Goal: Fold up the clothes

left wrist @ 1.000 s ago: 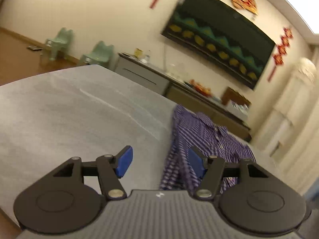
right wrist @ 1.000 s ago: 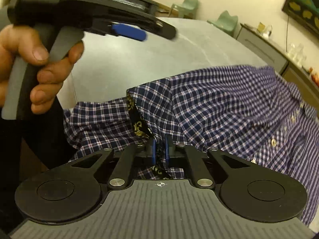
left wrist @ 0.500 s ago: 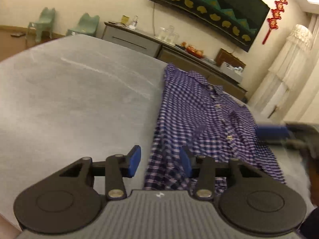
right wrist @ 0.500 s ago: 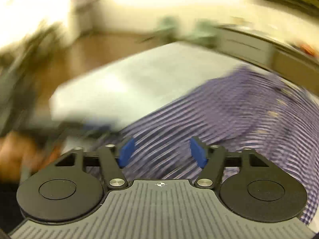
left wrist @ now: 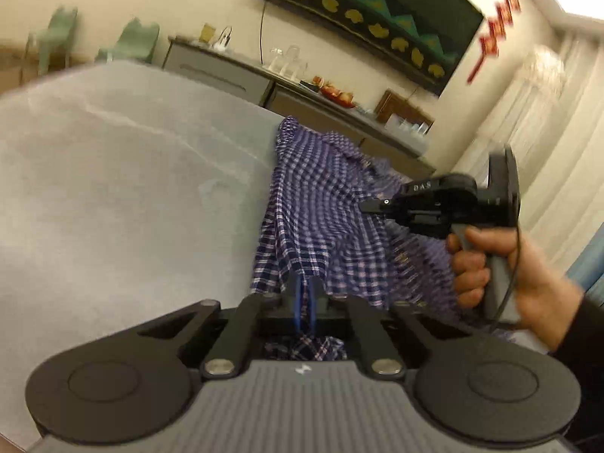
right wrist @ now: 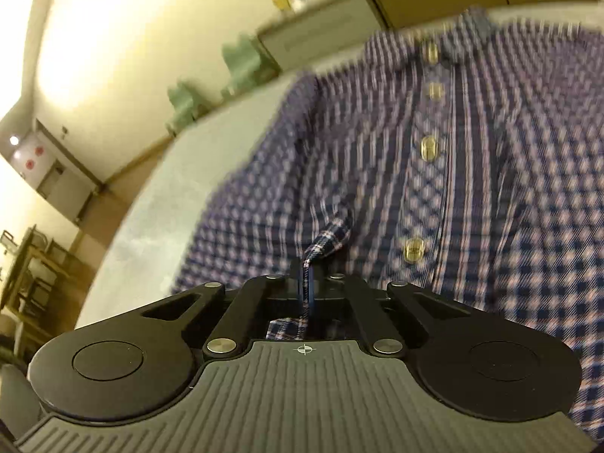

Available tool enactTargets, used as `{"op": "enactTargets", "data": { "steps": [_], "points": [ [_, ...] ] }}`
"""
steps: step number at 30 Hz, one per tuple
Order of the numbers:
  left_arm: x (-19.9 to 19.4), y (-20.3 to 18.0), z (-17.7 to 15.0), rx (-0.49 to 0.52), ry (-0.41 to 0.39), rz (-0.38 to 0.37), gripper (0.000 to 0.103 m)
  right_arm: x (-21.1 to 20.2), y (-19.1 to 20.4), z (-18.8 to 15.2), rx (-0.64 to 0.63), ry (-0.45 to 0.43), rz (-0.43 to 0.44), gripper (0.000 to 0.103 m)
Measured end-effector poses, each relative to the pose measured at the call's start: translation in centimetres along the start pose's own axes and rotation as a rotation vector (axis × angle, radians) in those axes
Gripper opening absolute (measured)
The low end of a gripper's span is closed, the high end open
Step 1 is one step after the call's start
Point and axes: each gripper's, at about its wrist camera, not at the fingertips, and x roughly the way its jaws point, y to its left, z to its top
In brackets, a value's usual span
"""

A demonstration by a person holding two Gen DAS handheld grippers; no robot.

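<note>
A purple checked button-up shirt (left wrist: 324, 207) lies on the grey table (left wrist: 113, 196), its collar at the far end. My left gripper (left wrist: 304, 302) is shut on the shirt's near hem, and the cloth rises into its pads. My right gripper (right wrist: 306, 283) is shut on a fold of the shirt (right wrist: 472, 158) beside the button placket. In the left wrist view the right gripper (left wrist: 372, 205) shows at the shirt's right side, held by a hand, with cloth lifted at its tip.
A long grey and brown sideboard (left wrist: 234, 71) with glasses and fruit stands behind the table under a dark wall panel. Two green chairs (left wrist: 132, 43) stand at the far left. White curtains (left wrist: 547, 132) hang at the right.
Both grippers were open half a second ago and have shut on the shirt. The right gripper moved to the shirt's right side and the cloth there is lifted.
</note>
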Motion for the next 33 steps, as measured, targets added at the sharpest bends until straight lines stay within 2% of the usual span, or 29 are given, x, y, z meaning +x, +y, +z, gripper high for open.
{"op": "enactTargets", "data": {
  "steps": [2,4,8,10,12,13,14,16,18,20,23,26,29,30,32,33],
  "points": [
    [0.3,1.2,0.1,-0.065,0.030,-0.020,0.005,-0.1,-0.1,0.3,-0.008,-0.014,-0.012,0.000],
    [0.9,2.0,0.1,-0.093,0.064,-0.002,0.005,-0.2,-0.3,0.6,-0.016,-0.029,-0.023,0.000],
    [1.4,2.0,0.0,-0.038,0.090,0.058,0.006,1.7,0.0,0.1,-0.080,0.075,-0.112,0.001],
    [1.3,1.9,-0.2,-0.011,0.099,0.068,0.006,1.6,0.6,0.5,-0.099,0.061,-0.166,0.007],
    [1.2,1.7,-0.4,0.007,0.103,0.076,0.006,0.0,2.5,1.1,-0.144,-0.071,-0.312,0.053],
    [1.1,1.7,-0.5,0.017,0.105,0.079,0.006,-0.6,3.7,1.3,-0.166,-0.135,-0.346,0.059],
    [1.1,1.6,-0.5,0.025,0.106,0.083,0.006,-1.2,4.8,1.5,-0.189,-0.199,-0.377,0.060],
    [1.1,1.5,-0.6,0.043,0.103,0.089,0.006,1.7,6.1,2.7,-0.228,-0.140,-0.330,0.058],
    [1.0,1.2,-0.7,0.059,0.103,0.096,0.006,4.7,7.4,3.8,-0.266,-0.078,-0.281,0.047],
    [0.8,1.0,-0.9,0.072,0.106,0.104,0.007,7.6,8.7,5.0,-0.305,-0.016,-0.232,0.043],
    [0.5,0.6,-1.0,0.095,0.114,0.115,0.009,10.6,8.4,5.1,-0.311,0.062,-0.267,0.045],
    [0.5,0.3,-0.9,0.103,0.117,0.116,0.010,8.9,8.7,3.6,-0.315,0.094,-0.264,0.045],
    [0.4,0.1,-0.8,0.103,0.123,0.115,0.012,3.6,9.1,-1.7,-0.355,0.096,-0.187,0.051],
    [0.4,-0.1,-0.9,0.111,0.127,0.117,0.013,2.5,8.9,-3.9,-0.394,0.094,-0.182,0.053],
    [0.3,-0.4,-1.3,0.139,0.139,0.124,0.013,0.1,8.8,-7.6,-0.499,0.072,-0.197,0.065],
    [0.1,-0.5,-1.5,0.153,0.144,0.127,0.016,-1.1,9.0,-9.2,-0.565,0.051,-0.215,0.065]
  ]
}}
